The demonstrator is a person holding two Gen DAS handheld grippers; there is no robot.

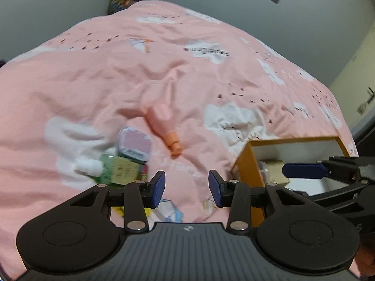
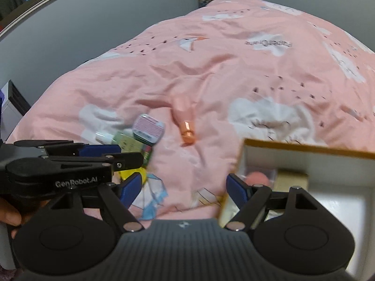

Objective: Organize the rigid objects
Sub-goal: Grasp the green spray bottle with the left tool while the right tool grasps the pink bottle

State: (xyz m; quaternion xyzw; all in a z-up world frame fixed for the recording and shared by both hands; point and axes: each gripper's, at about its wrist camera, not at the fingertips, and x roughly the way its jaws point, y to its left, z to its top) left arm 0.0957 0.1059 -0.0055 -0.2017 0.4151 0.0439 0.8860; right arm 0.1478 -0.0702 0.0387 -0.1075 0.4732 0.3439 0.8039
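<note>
Pink bottle (image 1: pixel 161 126) lying on the bed quilt (image 1: pixel 93 82), at twelve o'clock from the left tongs (image 1: pixel 186 185), spread and empty. Right tongs (image 2: pixel 185 187) likewise released, over the box (image 2: pixel 304 151) rim at four o'clock. Best approach: straddle the bottle's body crosswise, clench gently, avoid snagging loose cloth.

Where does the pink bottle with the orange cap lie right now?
In both views, the pink bottle lies on the pink bedspread, right of the small tin and left of the orange-rimmed box.
</note>
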